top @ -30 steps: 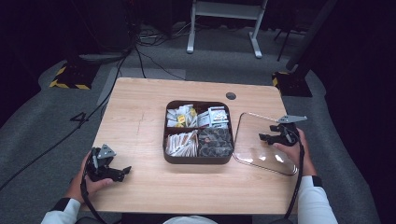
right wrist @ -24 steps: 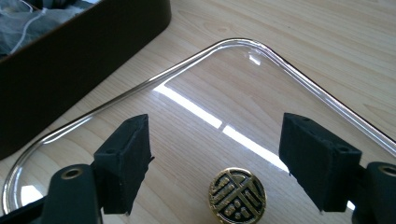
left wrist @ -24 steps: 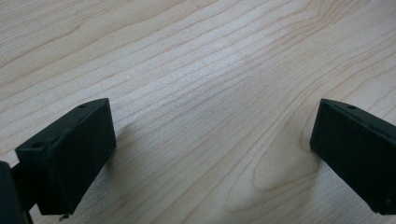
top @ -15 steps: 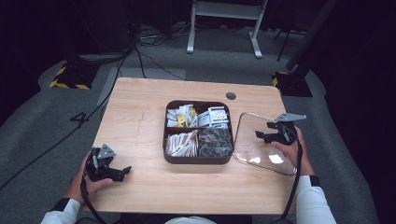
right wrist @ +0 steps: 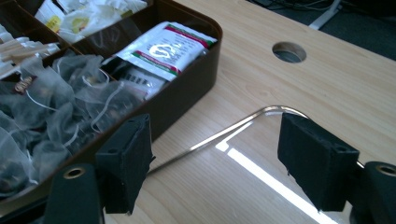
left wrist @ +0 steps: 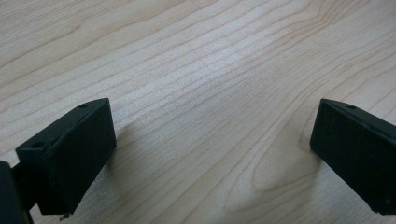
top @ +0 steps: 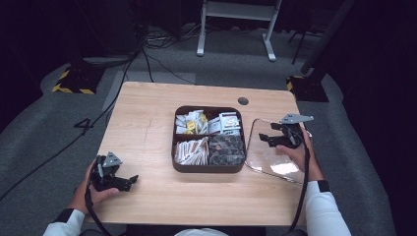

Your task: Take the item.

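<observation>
While the left gripper [top: 129,181] rests on the bare pale wooden table [top: 147,118] at the near left with its jaws spread and nothing between them, the risk sits on the other side. A clear, flat plastic lid with rounded corners [top: 273,156] lies on the table just right of the dark brown four-compartment tray [top: 208,168], and the right gripper [top: 264,139] hovers over the lid's far part, jaws wide apart and empty. I judge the lid slick and thin: a shallow bite on its edge could let it skid off the table's right side or tip against the tray, spilling the mesh tea bags [right wrist: 56,112] and paper sachets [right wrist: 166,46].
</observation>
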`<action>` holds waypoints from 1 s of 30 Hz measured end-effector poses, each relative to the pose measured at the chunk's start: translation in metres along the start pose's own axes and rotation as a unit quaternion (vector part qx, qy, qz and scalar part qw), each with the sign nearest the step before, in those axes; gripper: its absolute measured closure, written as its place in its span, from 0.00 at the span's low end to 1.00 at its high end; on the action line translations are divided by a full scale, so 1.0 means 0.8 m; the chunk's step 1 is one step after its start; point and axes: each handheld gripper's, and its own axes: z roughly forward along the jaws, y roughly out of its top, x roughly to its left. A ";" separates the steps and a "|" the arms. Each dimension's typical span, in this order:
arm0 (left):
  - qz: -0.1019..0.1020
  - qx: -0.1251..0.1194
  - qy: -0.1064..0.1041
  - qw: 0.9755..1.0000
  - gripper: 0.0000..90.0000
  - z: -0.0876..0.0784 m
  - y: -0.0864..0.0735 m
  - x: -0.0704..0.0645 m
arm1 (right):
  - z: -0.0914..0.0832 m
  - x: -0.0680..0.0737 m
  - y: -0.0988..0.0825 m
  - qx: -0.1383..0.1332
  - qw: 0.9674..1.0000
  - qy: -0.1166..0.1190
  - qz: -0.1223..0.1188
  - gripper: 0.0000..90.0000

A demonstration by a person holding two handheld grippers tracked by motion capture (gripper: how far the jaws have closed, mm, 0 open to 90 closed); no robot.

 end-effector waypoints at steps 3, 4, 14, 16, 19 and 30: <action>0.000 0.000 0.000 1.000 0.01 0.000 0.000 0.000 | 0.006 0.009 0.012 0.001 1.000 0.000 -0.012 0.30; 0.000 0.000 0.000 1.000 0.01 0.000 0.000 0.000 | 0.008 0.011 0.016 0.000 1.000 0.001 -0.015 0.31; 0.000 0.000 0.000 1.000 0.01 0.000 0.000 0.000 | 0.036 0.040 0.068 0.007 0.998 0.016 -0.052 0.31; 0.000 0.000 0.000 1.000 0.01 0.000 0.000 0.000 | 0.041 0.043 0.072 0.009 0.998 0.017 -0.056 0.31; 0.000 0.000 0.000 1.000 0.01 0.000 0.000 0.000 | 0.065 0.056 0.082 0.025 0.997 0.010 -0.067 0.31; 0.000 0.000 0.000 1.000 0.01 0.000 0.000 0.000 | 0.125 0.075 0.095 0.075 0.993 0.007 -0.088 0.29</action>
